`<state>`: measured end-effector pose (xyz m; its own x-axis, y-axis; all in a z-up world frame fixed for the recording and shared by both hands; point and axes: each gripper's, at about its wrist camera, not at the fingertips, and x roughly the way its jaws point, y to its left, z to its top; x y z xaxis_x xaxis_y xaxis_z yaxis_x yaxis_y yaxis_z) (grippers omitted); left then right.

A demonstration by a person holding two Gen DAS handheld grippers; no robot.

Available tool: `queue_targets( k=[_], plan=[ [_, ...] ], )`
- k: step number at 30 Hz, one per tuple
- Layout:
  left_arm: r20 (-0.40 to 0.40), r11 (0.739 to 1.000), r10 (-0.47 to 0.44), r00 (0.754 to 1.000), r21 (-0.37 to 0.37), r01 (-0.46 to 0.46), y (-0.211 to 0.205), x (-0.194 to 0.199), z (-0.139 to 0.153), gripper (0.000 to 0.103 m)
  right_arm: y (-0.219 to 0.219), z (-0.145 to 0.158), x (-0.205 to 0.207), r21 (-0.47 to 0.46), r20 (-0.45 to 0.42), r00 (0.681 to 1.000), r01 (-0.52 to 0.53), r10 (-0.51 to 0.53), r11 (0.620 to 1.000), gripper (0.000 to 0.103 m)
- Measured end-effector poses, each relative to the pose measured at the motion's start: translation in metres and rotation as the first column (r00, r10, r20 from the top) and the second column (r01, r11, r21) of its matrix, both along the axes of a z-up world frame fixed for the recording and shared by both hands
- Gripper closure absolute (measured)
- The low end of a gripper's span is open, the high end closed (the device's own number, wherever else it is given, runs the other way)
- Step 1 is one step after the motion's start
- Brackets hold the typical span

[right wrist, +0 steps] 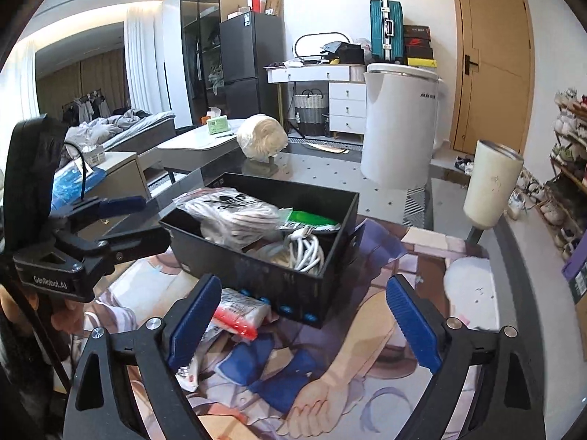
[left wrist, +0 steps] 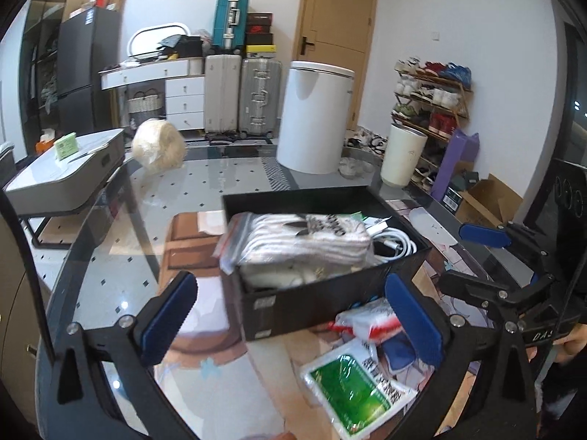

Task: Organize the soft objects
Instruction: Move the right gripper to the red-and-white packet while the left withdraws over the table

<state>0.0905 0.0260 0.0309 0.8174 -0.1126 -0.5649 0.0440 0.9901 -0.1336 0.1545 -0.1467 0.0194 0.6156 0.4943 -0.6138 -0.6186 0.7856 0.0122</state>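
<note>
A black bin stands on the printed mat. It holds a bagged pack of white socks, a coiled white cable and a green packet. Outside the bin's near wall lie a red-and-white packet and a green-and-white packet. My left gripper is open and empty, just before the bin. My right gripper is open and empty, also just before the bin; it shows at the right in the left wrist view.
A white bin, a cream tumbler and a bagged cream bundle stand at the glass table's far side. A grey side table is at the left.
</note>
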Motion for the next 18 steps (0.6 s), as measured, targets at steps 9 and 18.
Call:
queue_targets(
  k=[9, 18],
  plan=[
    [0.003, 0.997, 0.081, 0.997, 0.018, -0.081, 0.006, -0.03, -0.01, 0.0, 0.0, -0.013, -0.005, 0.029, -0.085, 0.996, 0.016, -0.013, 0.999, 0.008],
    [-0.037, 0.997, 0.08, 0.996, -0.001, -0.08, 0.002, -0.037, -0.026, 0.0, 0.012, -0.027, -0.014, 0.01, -0.125, 0.992, -0.008, 0.009, 1.0, 0.008]
  ],
)
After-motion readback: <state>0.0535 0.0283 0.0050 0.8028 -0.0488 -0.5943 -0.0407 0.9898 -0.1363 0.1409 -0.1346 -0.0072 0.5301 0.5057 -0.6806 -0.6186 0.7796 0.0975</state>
